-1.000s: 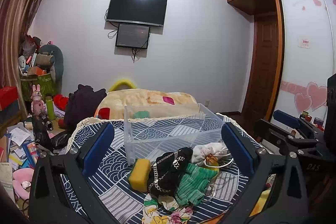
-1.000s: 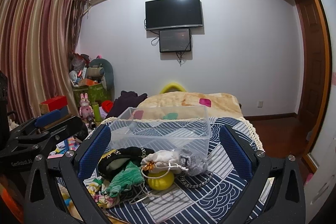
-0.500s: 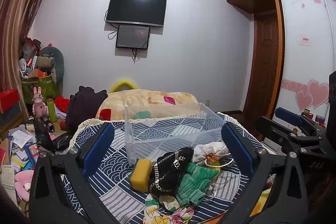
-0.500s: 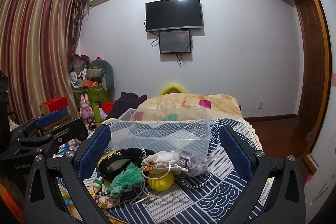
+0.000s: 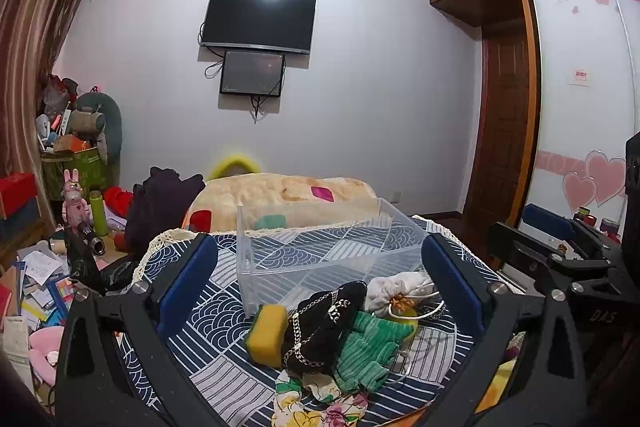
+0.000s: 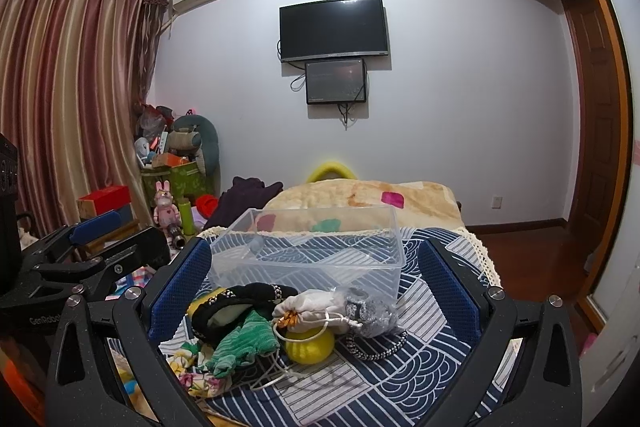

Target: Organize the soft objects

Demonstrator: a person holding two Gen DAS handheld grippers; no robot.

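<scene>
A pile of soft things lies on the blue patterned cloth (image 5: pixel 224 311) in front of an empty clear plastic bin (image 5: pixel 320 247). In the left wrist view I see a yellow sponge (image 5: pixel 267 334), a black pouch with a chain (image 5: pixel 324 323), a green knit glove (image 5: pixel 368 351), a white drawstring bag (image 5: pixel 396 291) and floral fabric (image 5: pixel 308 407). The right wrist view shows the bin (image 6: pixel 308 255), the green glove (image 6: pixel 244 343), the white bag (image 6: pixel 316 311), a yellow ball (image 6: pixel 310 347) and a grey pouch (image 6: pixel 372 311). My left gripper (image 5: pixel 320 267) and right gripper (image 6: pixel 312 267) are both open and empty, held back from the pile.
A beige blanket (image 5: pixel 280 195) lies behind the bin. Dark clothes (image 5: pixel 160 203) and cluttered boxes and toys (image 5: pixel 72 163) stand at the left. A wooden door (image 5: pixel 504 131) and wardrobe are at the right. The right gripper's body (image 5: pixel 560 259) shows at the left view's right edge.
Both views have shifted only slightly; the pile, the bin and both open grippers stand as before.
</scene>
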